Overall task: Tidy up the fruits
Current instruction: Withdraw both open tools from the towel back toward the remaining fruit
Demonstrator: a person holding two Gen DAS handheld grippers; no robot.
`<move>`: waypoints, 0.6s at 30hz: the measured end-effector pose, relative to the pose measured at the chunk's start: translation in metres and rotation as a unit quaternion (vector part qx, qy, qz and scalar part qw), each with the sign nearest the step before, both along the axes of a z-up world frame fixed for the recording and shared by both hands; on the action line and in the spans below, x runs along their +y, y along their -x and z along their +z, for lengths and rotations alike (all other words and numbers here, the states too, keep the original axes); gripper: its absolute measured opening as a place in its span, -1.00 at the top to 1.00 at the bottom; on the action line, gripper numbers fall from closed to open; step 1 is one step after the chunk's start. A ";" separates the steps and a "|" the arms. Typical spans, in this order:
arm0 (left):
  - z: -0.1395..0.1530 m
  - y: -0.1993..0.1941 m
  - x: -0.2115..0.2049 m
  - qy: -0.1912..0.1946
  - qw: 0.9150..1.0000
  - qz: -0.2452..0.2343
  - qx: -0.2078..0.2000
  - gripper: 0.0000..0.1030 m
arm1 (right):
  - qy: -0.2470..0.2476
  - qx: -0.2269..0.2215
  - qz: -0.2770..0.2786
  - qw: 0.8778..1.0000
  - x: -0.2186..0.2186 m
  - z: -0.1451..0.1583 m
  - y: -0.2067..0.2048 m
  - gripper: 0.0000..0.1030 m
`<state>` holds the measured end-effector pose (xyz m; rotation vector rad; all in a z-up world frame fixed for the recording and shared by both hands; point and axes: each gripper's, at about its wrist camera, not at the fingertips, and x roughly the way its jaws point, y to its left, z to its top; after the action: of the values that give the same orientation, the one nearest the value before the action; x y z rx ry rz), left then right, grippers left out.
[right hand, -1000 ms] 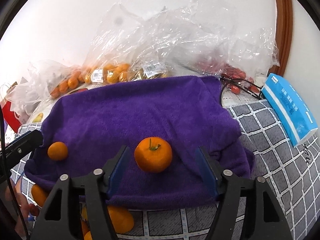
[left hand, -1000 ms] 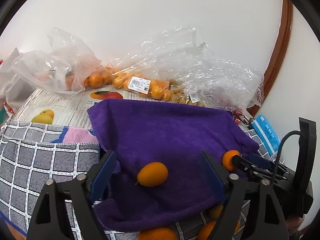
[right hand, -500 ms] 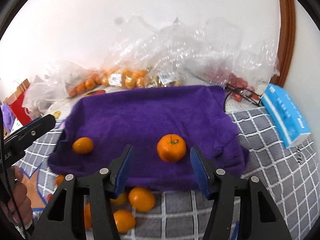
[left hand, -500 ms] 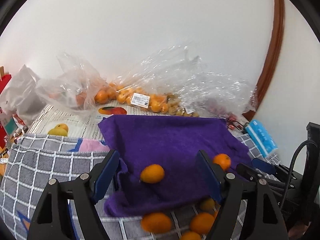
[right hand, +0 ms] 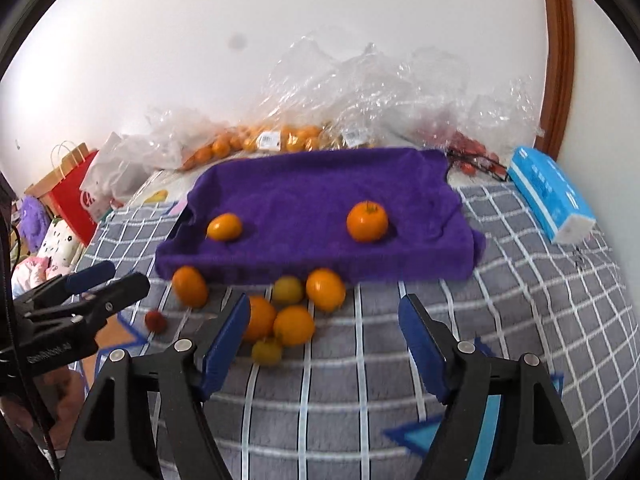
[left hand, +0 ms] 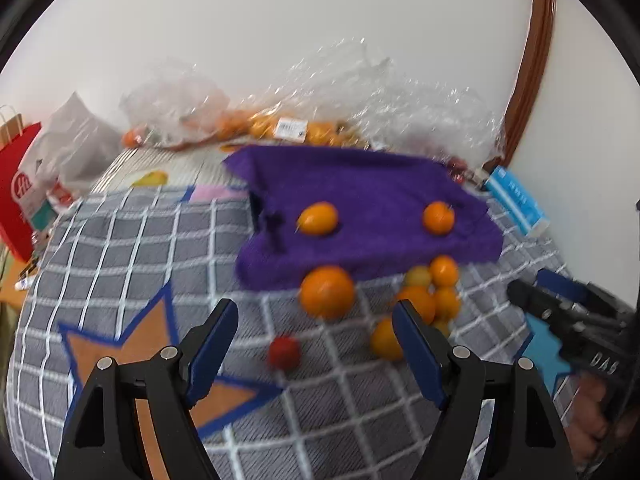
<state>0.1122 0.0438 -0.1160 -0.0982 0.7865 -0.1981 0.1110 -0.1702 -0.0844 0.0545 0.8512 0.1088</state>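
A purple towel (right hand: pixel 320 216) lies spread over a grey checked cloth (right hand: pixel 520 280), and two fruits rest on it well apart: an oval orange fruit (right hand: pixel 224 227) toward its left end and a round orange with a green stem (right hand: pixel 367 221) toward its right; just below the towel's near edge a loose cluster of oranges (right hand: pixel 294 325) and smaller yellowish fruits (right hand: pixel 287 290) sits on the cloth, with one more orange (right hand: pixel 189 286) off to the left and a small red fruit (right hand: pixel 155 321) beside it; the left claw (left hand: pixel 316 334) stands wide with nothing between its blue pads, hovering above the cloth near the red fruit (left hand: pixel 284 353) and a large orange (left hand: pixel 327 292); the right claw (right hand: pixel 324 326) is opening, its pads touching no fruit, though the cluster shows partly behind its left finger; clear plastic bags of oranges (right hand: pixel 260 140) lie along the white wall behind the towel; a blue tissue pack (right hand: pixel 550 196) lies to the right, a red paper bag (right hand: pixel 74 196) to the left.
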 end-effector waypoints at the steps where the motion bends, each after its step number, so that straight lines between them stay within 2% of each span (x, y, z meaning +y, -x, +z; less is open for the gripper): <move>1: -0.002 0.003 0.002 0.000 1.000 0.001 0.003 -0.50 | 0.001 0.001 0.001 1.000 0.000 -0.001 0.003 -0.47; 5: -0.017 0.011 0.016 0.000 1.000 0.024 0.018 -0.50 | -0.002 -0.002 0.000 1.000 -0.001 -0.003 0.013 -0.47; 11: -0.043 0.009 0.029 -0.024 0.998 0.044 0.045 -0.50 | 0.004 0.002 0.002 1.000 0.001 -0.009 0.020 -0.47; 16: -0.051 0.011 0.027 -0.048 0.997 0.048 0.041 -0.49 | 0.002 0.008 0.003 1.000 0.005 -0.019 0.019 -0.39; 18: -0.049 0.012 0.027 -0.052 0.997 0.048 0.038 -0.42 | 0.001 0.014 0.006 1.000 0.007 -0.024 0.016 -0.31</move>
<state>0.0997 0.0706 -0.1654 -0.0452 0.8643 -0.0633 0.0954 -0.1634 -0.1085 0.0502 0.8799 0.1183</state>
